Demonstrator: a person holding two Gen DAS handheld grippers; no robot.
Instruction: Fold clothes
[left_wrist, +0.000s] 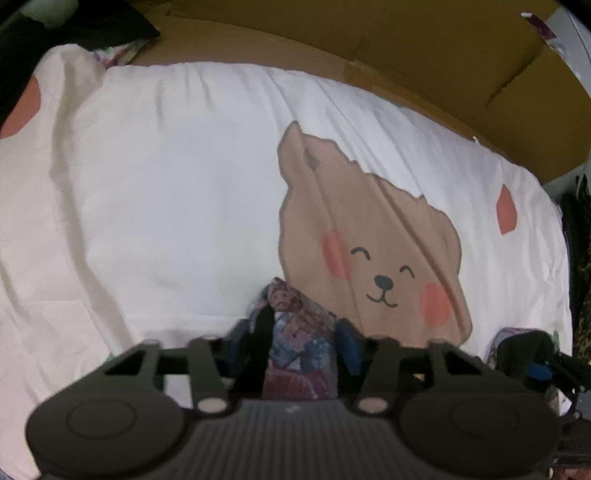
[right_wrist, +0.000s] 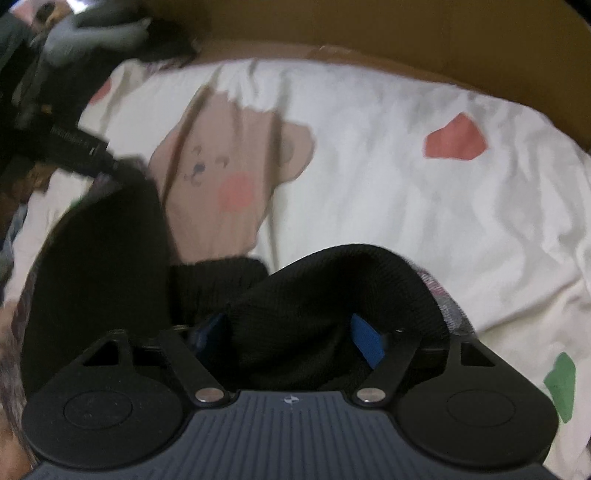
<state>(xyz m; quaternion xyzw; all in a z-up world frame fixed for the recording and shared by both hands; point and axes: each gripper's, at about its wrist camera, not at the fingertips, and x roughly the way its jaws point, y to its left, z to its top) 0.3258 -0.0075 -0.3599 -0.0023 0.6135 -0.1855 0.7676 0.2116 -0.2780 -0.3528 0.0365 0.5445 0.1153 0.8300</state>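
A garment of purple, blue and pink patterned cloth (left_wrist: 299, 343) with black ribbed knit trim (right_wrist: 306, 295) lies at the near edge of a white bed sheet (left_wrist: 166, 184). My left gripper (left_wrist: 295, 345) points steeply down, and the patterned cloth is bunched up between its blue pads (left_wrist: 349, 347), which press on it. My right gripper (right_wrist: 290, 332) also points down. The black knit trim fills the gap between its blue pads (right_wrist: 365, 339) and arches over them. A strip of the patterned cloth (right_wrist: 448, 310) shows past the right finger. In the left wrist view the right gripper (left_wrist: 532, 354) shows at the right edge.
The sheet carries a brown bear print (left_wrist: 369, 240) and red (right_wrist: 456, 140) and green (right_wrist: 561, 384) patches. Brown cardboard (left_wrist: 424, 48) stands along the far side of the bed. Dark clothes and clutter (right_wrist: 55, 44) pile up at the far left.
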